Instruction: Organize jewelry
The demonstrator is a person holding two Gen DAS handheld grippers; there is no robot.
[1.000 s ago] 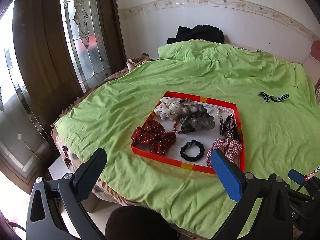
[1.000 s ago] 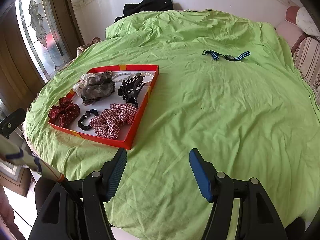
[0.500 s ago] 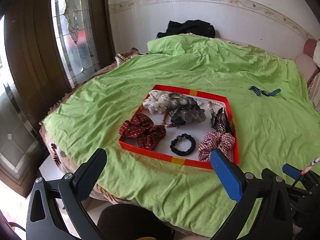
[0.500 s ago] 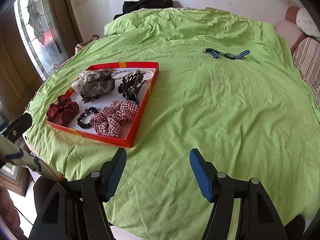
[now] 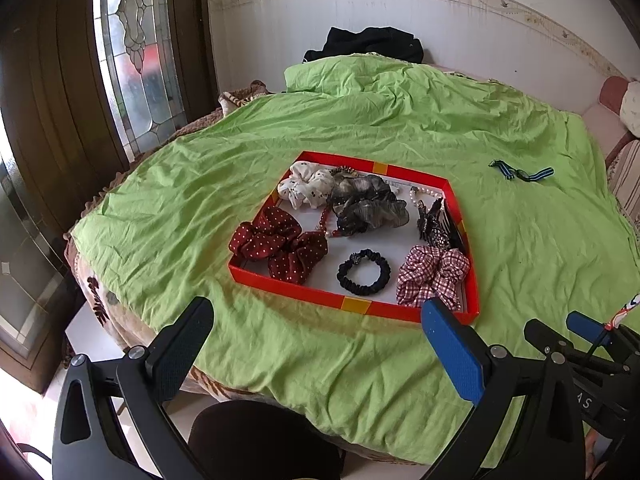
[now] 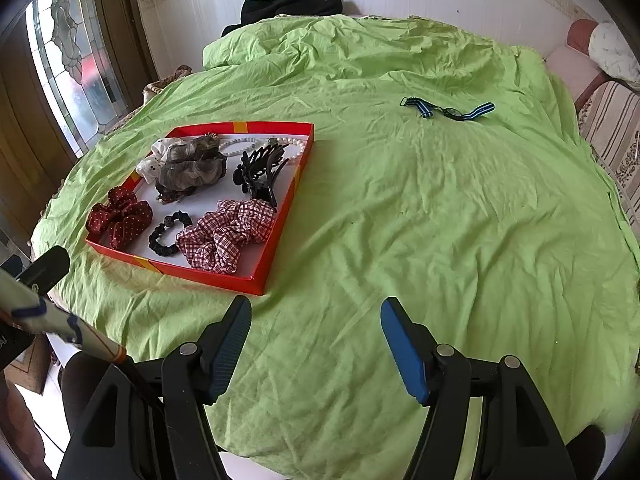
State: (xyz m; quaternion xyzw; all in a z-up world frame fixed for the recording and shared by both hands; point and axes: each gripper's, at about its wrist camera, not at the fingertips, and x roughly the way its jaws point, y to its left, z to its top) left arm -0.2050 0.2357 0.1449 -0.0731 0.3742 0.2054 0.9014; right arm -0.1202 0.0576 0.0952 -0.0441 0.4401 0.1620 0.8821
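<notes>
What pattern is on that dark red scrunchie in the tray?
Small white polka dots on the dark red scrunchie; the left wrist view shows it best.

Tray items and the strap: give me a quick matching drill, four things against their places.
Things:
1. red dotted scrunchie
2. plaid scrunchie
3. white spotted scrunchie
4. striped strap

Places:
A. on the green sheet, outside the tray
B. tray's near right corner
C. tray's far left corner
D. tray's near left corner

Pairs: 1-D, 2-B, 3-C, 4-A
</notes>
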